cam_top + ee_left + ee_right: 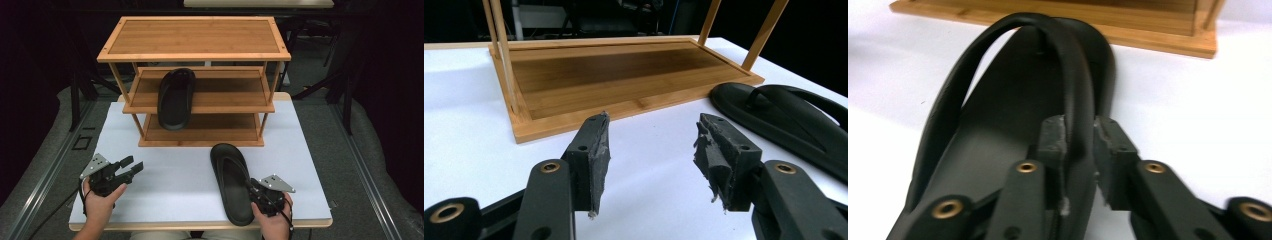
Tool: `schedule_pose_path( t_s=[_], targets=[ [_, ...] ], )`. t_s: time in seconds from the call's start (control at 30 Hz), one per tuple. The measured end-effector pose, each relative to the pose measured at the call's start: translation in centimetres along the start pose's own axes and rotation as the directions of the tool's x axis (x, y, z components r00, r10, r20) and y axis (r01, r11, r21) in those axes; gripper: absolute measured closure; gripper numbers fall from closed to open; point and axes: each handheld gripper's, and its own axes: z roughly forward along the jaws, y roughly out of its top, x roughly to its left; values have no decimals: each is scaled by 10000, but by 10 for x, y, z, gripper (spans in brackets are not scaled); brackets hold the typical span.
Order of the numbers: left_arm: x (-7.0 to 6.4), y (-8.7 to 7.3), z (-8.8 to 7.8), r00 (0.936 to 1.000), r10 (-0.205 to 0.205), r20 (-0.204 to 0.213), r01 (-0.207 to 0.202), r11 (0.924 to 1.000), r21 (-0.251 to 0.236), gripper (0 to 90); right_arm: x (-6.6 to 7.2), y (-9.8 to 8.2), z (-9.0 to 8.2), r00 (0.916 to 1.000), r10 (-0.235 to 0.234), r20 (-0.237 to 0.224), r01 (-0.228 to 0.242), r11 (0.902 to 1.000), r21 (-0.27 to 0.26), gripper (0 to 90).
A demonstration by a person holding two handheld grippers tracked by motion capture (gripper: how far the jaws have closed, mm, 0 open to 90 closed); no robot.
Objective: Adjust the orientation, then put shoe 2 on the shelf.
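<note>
High view puts your left hand (100, 200) at about seven o'clock on the white table (175, 170), wrist low, knuckles wrapped around the left gripper (131, 166), which points toward two o'clock. Its jaws are spread with nothing between them; in the left gripper view the worn pads (600, 155) stand well apart over bare table, aimed at the bottom shelf of the wooden rack (624, 75).

Your right hand (272, 217) sits at five o'clock near the front edge of the table, holding the right gripper (254, 189), which points toward ten o'clock. Its jaws are pinching the sandal (232, 182) that lies on the table: in the right gripper view the pads (1053, 142) close on the right-hand strap just beside the sole's edge, one pad on each side of it. That view is soft and close, so you probably cannot tell whether the inner pad also touches the footbed. This sandal lies sole down, toe toward twelve o'clock, just in front of the rack and apart from it.

A second sandal (176, 97) rests on the rack's middle shelf at the left side, its near end overhanging the shelf's front edge toward six o'clock. The rack's top shelf (195, 37) is bare.
</note>
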Motion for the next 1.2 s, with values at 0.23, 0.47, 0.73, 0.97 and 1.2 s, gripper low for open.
schedule_pose_path(
  t_s=[0.23, 0.47, 0.73, 0.97, 1.2],
  targets=[
    [-1, 0, 0, 10000, 42, -51, -42, 10000, 34, 472, -4, -7, -7, 9992, 205, -357, -192, 9991, 366, 739],
    [0, 0, 2, 10000, 45, 17, -45, 9999, 119, 472, -5, -4, 0, 9997, 138, -214, -129, 9990, 438, 785],
    [0, 1, 1, 10000, 92, 12, -92, 9999, 105, 473, -3, -1, -1, 9999, -151, -15, 152, 9984, 545, 820],
    [3, 0, 1, 10000, 55, -67, -54, 9999, 98, 472, -4, 0, 0, 9998, -218, 1, 218, 9987, 453, 830],
    [1, 1, -2, 9998, 183, -116, -183, 9998, 48, 472, -2, 0, -6, 9993, -366, -34, 367, 9991, 212, 843]
  ],
)
